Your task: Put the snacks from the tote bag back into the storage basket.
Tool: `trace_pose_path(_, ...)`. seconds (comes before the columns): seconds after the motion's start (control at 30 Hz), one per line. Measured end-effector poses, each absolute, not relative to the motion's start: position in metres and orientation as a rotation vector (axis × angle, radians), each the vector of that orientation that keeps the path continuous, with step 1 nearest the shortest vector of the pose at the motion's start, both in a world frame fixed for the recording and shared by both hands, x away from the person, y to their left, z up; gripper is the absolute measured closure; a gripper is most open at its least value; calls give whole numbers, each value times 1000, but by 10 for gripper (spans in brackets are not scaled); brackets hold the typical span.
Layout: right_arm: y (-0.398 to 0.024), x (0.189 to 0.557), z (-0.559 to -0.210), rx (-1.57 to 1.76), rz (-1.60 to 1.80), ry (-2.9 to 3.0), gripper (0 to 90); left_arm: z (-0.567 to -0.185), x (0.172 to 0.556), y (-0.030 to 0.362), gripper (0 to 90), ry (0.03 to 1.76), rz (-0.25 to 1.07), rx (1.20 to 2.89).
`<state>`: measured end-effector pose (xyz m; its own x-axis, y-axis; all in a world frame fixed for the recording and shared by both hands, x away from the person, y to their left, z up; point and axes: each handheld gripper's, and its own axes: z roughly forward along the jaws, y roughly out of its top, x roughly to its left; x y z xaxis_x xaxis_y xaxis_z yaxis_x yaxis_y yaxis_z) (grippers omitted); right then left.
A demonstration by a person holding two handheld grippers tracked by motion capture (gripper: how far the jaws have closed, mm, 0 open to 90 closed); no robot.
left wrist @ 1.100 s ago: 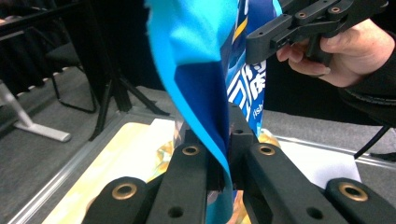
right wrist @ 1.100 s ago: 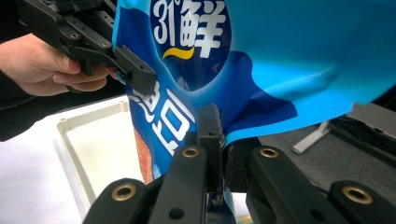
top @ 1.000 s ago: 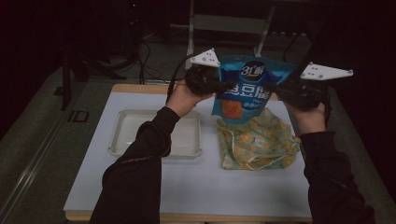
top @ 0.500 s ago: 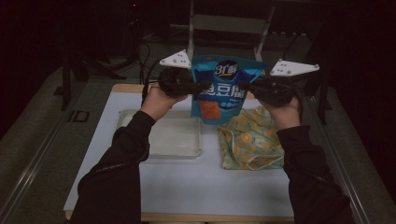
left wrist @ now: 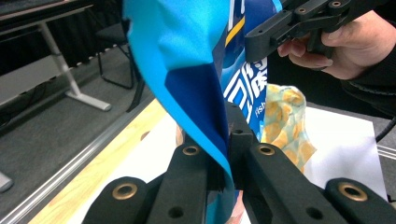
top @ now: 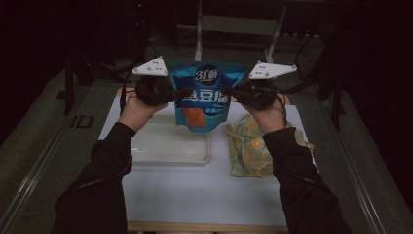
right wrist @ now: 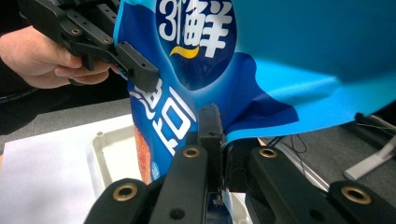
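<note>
While both claws pinch blue pouch (top: 203, 95), cloth (top: 253, 148), tray (top: 168, 146) below

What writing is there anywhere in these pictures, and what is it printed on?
"31鲜": white characters in a dark blue oval near the top of the shiny blue plastic snack pouch, held up by the left tongs and right tongs.
Large white characters across the pouch's middle: partly hidden by the tongs; not fully readable.
Small print beneath them, in the left gripper view: too small to read.
The clear plastic tray and yellow patterned cloth show no writing.
</note>
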<state>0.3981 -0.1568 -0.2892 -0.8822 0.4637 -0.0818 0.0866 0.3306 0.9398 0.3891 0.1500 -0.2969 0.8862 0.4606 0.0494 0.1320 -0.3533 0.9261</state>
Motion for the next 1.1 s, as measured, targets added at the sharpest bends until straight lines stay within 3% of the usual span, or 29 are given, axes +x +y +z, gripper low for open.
trace_pose_path(0.73, -72, 402, -303, 435, 1595, 2300, 883, -316, 373, 231, 894, 508, 420, 1895)
trace_pose_path(1.1, -59, 410, -342, 523, 1602, 2334, 885, -355, 383, 240, 894, 546, 378, 1908)
